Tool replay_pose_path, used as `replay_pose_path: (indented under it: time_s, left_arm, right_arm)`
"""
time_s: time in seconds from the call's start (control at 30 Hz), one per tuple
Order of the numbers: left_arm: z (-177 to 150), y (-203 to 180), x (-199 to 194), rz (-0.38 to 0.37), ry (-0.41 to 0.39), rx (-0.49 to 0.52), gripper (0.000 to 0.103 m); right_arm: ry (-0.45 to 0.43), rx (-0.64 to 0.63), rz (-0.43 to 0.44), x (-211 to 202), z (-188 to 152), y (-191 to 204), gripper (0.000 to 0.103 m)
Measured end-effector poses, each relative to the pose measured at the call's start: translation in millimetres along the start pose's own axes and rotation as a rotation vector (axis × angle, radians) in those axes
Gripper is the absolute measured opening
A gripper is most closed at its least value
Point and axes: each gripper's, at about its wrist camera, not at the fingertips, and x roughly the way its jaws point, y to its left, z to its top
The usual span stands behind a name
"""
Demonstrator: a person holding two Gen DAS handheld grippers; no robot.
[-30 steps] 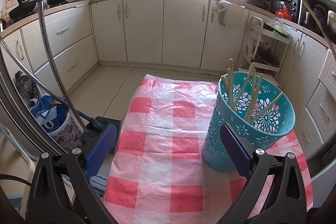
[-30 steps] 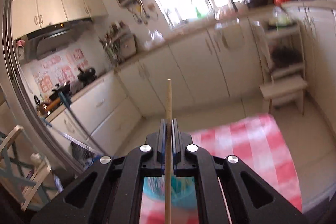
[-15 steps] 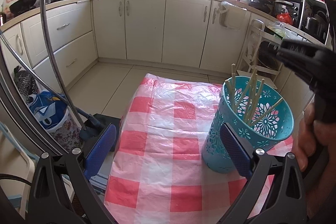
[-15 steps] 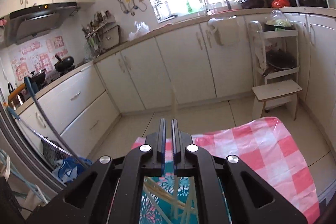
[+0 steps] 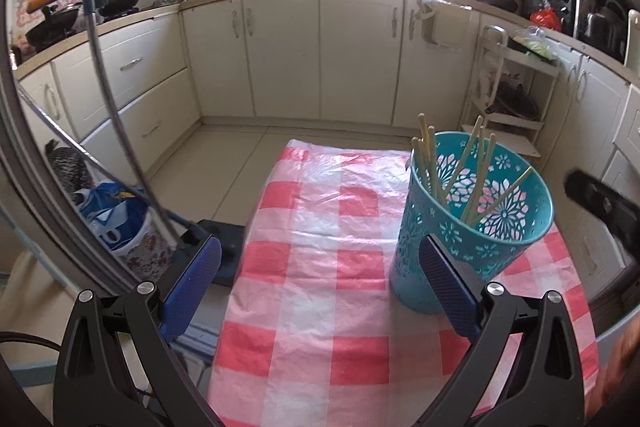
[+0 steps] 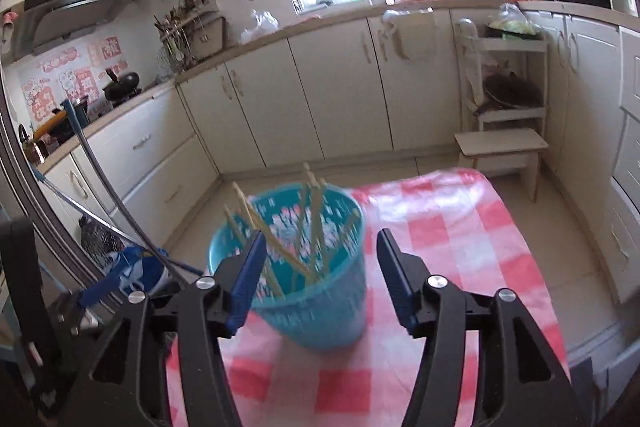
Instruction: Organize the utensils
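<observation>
A teal perforated basket (image 5: pixel 476 223) stands upright on the right side of a table with a red-and-white checked cloth (image 5: pixel 320 267). Several wooden chopsticks (image 5: pixel 448 167) stand loose in it, leaning on its rim. My left gripper (image 5: pixel 320 279) is open and empty, low over the near part of the cloth, its right finger just in front of the basket. My right gripper (image 6: pixel 320 267) is open and empty, held above and just behind the basket (image 6: pixel 316 307), whose chopsticks (image 6: pixel 280 239) look blurred. Part of the right gripper also shows in the left wrist view (image 5: pixel 604 207).
A mop handle (image 5: pixel 108 99) leans past the table's left side over a blue bag (image 5: pixel 116 215) on the floor. Cream kitchen cabinets (image 5: pixel 288 55) run along the far walls. A small white step shelf (image 6: pixel 500 147) stands beyond the table's far right corner.
A second ago my right gripper was shut on one chopstick held upright. It has since opened, the chopstick is gone from its fingers, and it has drawn back from over the basket.
</observation>
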Motion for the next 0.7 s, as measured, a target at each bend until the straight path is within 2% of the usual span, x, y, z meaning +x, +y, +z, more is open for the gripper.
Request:
replay_pose_path:
  time_s: [0.07,0.23,0.3,0.5,0.7]
  left_arm:
    - [-7.0,-4.3,-14.1,0.004,0.005,0.022,0.095]
    - [-28.7,-8.1,-55.4,0.002,0.016,0.031,0.095]
    - [-35.9,-6.5,-72.8,0.009,0.018,0.027,0.095]
    - [-54.9,-1.8,-128.7,0.003,0.031,0.025,0.095]
    - [-73.0,-0.2,-182.4,-0.018,0.027,0.040,0.095]
  right_arm:
    - [0.013,0.011,-0.026,-16.4,-8.7,-3.6,0.072]
    - [0.054,0.020,-0.037,-53.0,-23.2,-4.4,0.081]
    - [0.058,0.022,-0.038,-70.4,-28.4,-2.6,0.090]
    - [0.084,0.020,-0.031,-120.5,-44.3,4.8,0.095]
    - [0.107,0.015,-0.031,-168.4,-61.8,12.4,0.095]
